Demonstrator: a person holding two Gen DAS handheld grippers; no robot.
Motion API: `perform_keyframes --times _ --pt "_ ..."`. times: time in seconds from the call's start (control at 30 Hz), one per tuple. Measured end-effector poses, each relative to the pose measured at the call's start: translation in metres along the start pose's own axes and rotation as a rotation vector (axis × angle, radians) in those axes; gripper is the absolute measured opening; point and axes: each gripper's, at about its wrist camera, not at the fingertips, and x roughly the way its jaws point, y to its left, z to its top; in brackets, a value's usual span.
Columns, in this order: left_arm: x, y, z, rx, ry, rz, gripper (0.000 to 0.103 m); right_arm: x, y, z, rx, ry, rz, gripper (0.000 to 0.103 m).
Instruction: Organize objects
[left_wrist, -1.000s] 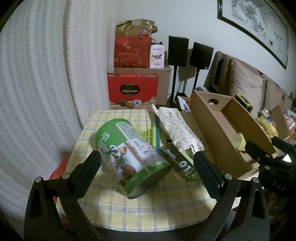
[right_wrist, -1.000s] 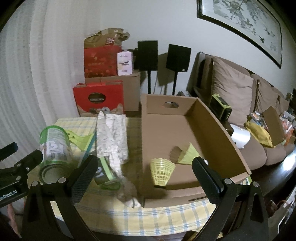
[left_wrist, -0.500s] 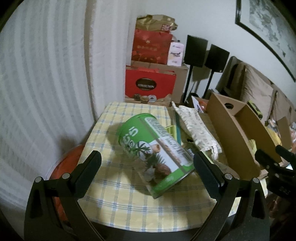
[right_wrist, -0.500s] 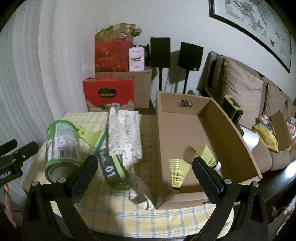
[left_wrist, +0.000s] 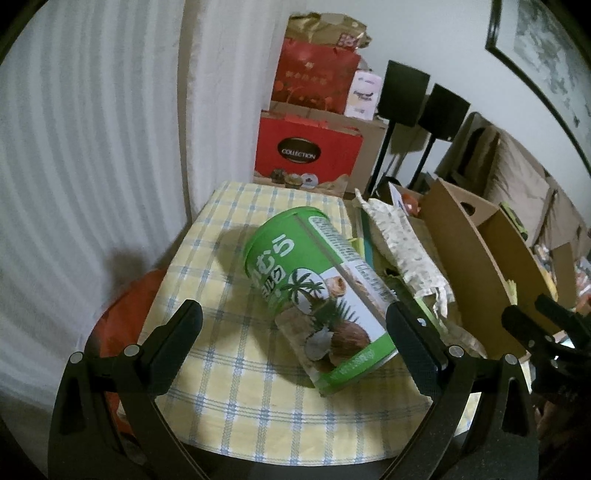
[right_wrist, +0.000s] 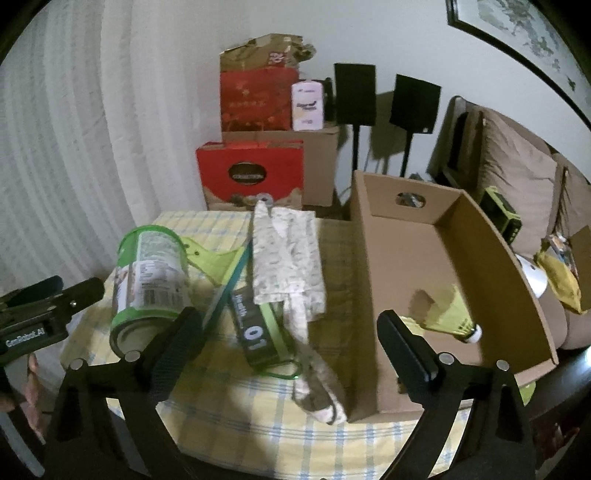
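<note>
Yellow-checked cloth covers the table (left_wrist: 236, 387), with white curtains behind it. Over the table's near edge the left gripper (left_wrist: 293, 325) hangs with jaws wide, nothing clasped — the green can (left_wrist: 317, 291) lies on its side just ahead of them. The right gripper (right_wrist: 291, 332) is unclenched too (its jaws have just been closing a little), empty above the dark "01" box (right_wrist: 258, 332) and patterned cloth pouch (right_wrist: 286, 258). Toward the right edge stands the cardboard box (right_wrist: 376, 258), a yellow shuttlecock (right_wrist: 456, 314) inside.
</note>
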Motion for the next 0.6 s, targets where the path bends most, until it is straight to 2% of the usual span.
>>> perform_keyframes --times 0.1,0.27,0.6 --pt "0.005 0.006 0.001 -0.019 0.011 -0.014 0.098 0.006 0.005 0.003 -0.003 0.011 0.036 0.092" --pt "0.015 0.016 0.002 -0.064 0.038 -0.055 0.098 0.011 0.021 0.007 -0.032 0.011 0.151 0.091" --pt "0.033 0.026 0.012 -0.128 0.077 -0.122 0.098 0.025 0.053 0.003 -0.120 0.009 0.248 0.092"
